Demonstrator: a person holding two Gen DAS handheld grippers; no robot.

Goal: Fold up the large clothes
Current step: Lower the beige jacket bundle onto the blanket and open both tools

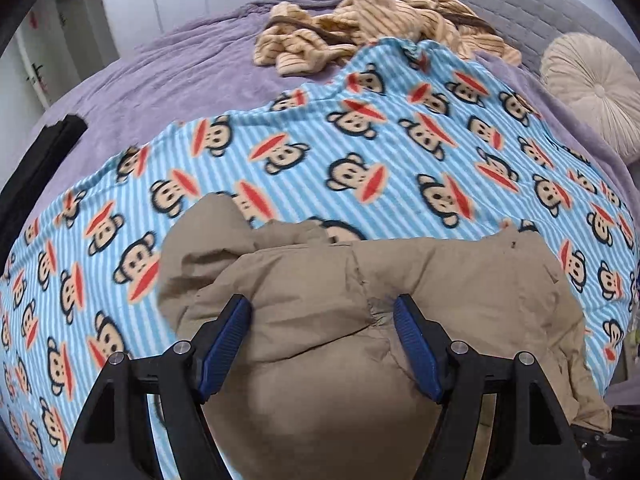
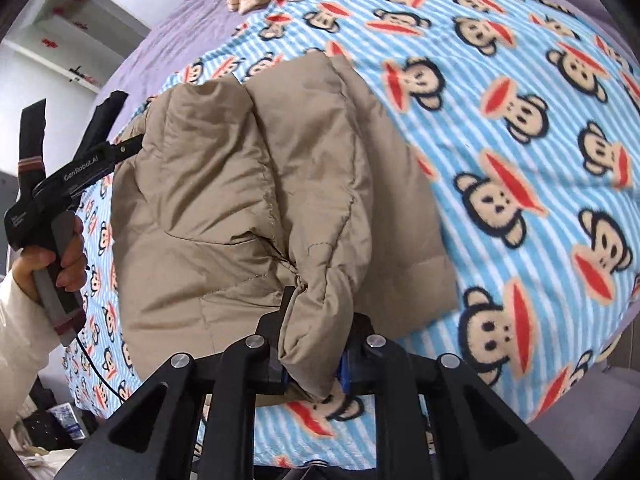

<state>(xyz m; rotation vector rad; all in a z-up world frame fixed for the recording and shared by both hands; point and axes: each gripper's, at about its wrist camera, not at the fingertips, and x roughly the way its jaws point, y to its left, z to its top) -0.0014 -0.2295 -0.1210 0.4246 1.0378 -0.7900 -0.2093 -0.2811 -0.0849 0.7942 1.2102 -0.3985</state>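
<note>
Tan jacket [image 2: 240, 184] on monkey blanket [image 2: 520, 128].
Right claw [image 2: 316, 360] clenched on jacket's near fold; left claw [image 1: 322, 320] released, fingers spread over jacket, corduroy clothes [image 1: 360, 20] beyond blanket.

Lies bunched on the blanket [image 1: 360, 152], near its front edge: the jacket [image 1: 320, 288]. Spreads over the bed cover [image 1: 160, 76], which reaches out past the blanket at the left and far sides. Rests behind the blanket, on the bed cover and touching the blanket's far edge: a heap of clothes [image 1: 360, 20]. Sits to the far right, beside the blanket: a round cushion [image 1: 592, 88]. Stands over the near left part of the jacket: the left gripper [image 1: 322, 316]. Sits at the jacket's near edge: the right gripper [image 2: 316, 364].
</note>
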